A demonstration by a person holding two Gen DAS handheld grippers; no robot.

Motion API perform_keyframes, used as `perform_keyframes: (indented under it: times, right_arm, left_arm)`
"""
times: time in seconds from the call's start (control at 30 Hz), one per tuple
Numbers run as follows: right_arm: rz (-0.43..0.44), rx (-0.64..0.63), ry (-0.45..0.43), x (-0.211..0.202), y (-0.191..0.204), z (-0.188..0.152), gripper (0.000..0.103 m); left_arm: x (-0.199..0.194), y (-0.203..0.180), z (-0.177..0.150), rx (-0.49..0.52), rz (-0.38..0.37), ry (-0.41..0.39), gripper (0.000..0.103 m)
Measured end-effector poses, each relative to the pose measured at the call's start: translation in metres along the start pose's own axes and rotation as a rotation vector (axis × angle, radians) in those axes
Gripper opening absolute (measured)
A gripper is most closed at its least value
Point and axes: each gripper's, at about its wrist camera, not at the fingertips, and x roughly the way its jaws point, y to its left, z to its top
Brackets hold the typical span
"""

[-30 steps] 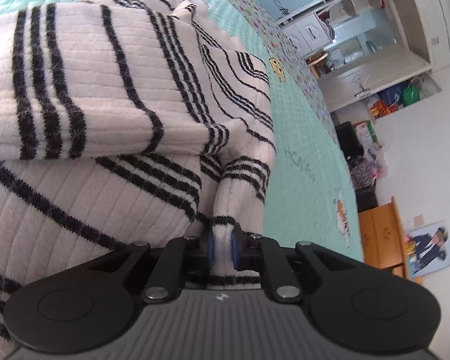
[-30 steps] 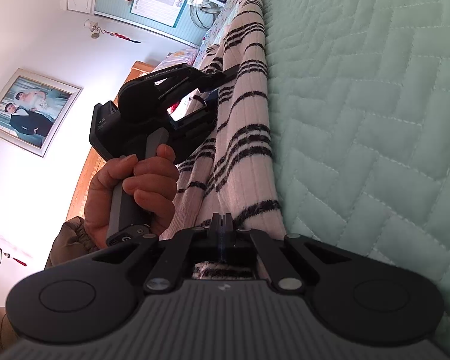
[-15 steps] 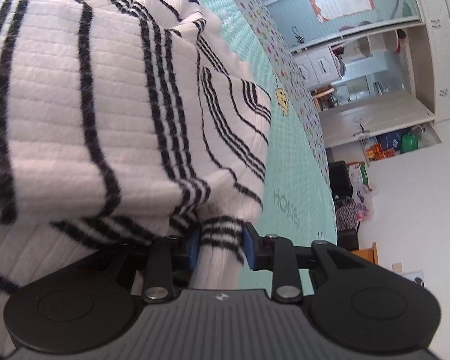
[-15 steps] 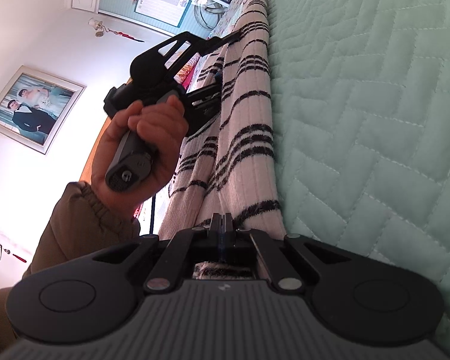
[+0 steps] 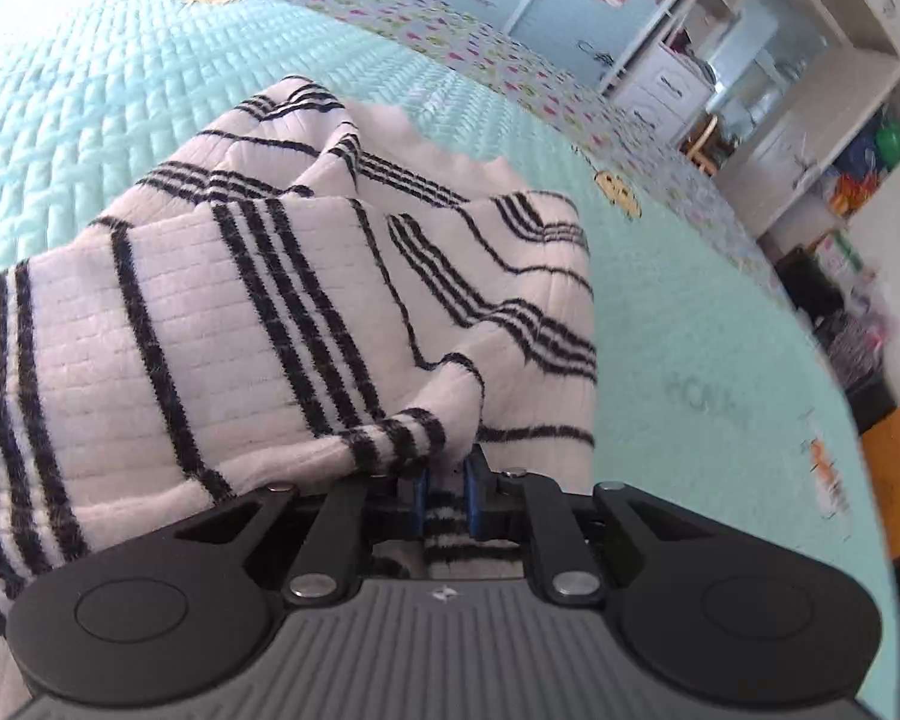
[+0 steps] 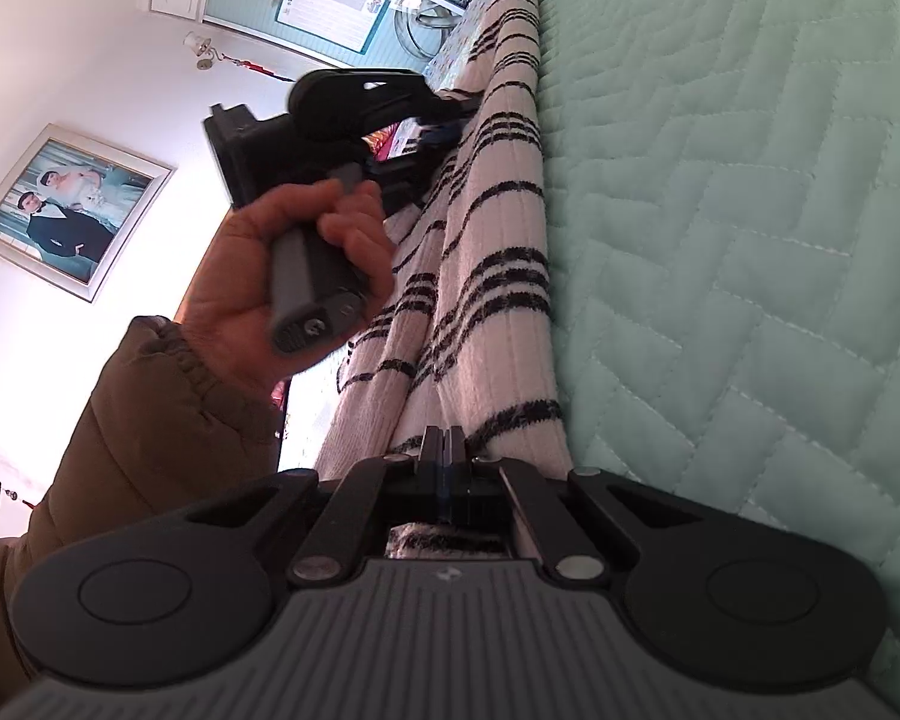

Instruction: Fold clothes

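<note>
A white garment with black stripes (image 5: 306, 300) is spread on the mint quilted bedspread (image 5: 90, 90). A bunched striped edge is clamped between the blue pads of the left gripper (image 5: 445, 495), whose jaws have just been closing. Another edge is pinched in the fully closed right gripper (image 6: 445, 450), the cloth stretching away from it.

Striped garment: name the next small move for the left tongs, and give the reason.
Probably carry the pinched edge across and lay it down. The left tongs, just closing, grip a bunched fold of the striped garment; the right tongs pin its other end against the quilt.
</note>
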Motion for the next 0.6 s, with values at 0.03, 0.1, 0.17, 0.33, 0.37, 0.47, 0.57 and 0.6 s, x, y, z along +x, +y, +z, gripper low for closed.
perform_keyframes:
  times: [0.03, 0.1, 0.17, 0.33, 0.37, 0.47, 0.57, 0.6]
  right_arm:
    - [0.000, 0.002, 0.000, 0.000, 0.000, 0.000, 0.000]
    - [0.000, 0.001, -0.001, 0.000, 0.000, 0.000, 0.000]
    - [0.001, 0.000, -0.002, 0.000, 0.000, 0.000, 0.000]
    - [0.003, -0.003, -0.002, 0.000, 0.000, -0.001, 0.000]
    - [0.004, -0.003, -0.002, 0.000, 0.000, -0.001, 0.000]
    - [0.007, -0.003, -0.002, 0.000, 0.000, -0.001, 0.000]
    - [-0.012, -0.047, -0.003, 0.000, 0.008, -0.003, 0.000]
    - [-0.022, -0.070, -0.003, 0.000, 0.012, -0.004, 0.002]
  left_arm:
    - [0.000, -0.001, -0.001, 0.018, 0.010, -0.006, 0.014]
    - [-0.001, 0.004, 0.000, -0.033, -0.014, -0.002, 0.014]
    - [-0.001, 0.014, 0.004, -0.151, -0.070, 0.016, 0.017]
    - [-0.018, 0.034, 0.004, -0.359, -0.211, 0.062, 0.034]
    - [-0.022, 0.037, 0.004, -0.392, -0.237, 0.072, 0.038]
    - [-0.042, 0.034, 0.002, -0.362, -0.299, 0.102, 0.039]
    - [-0.066, 0.029, 0.009, -0.274, -0.326, 0.055, 0.039]
    - [-0.072, 0.029, 0.015, -0.246, -0.311, 0.024, 0.039]
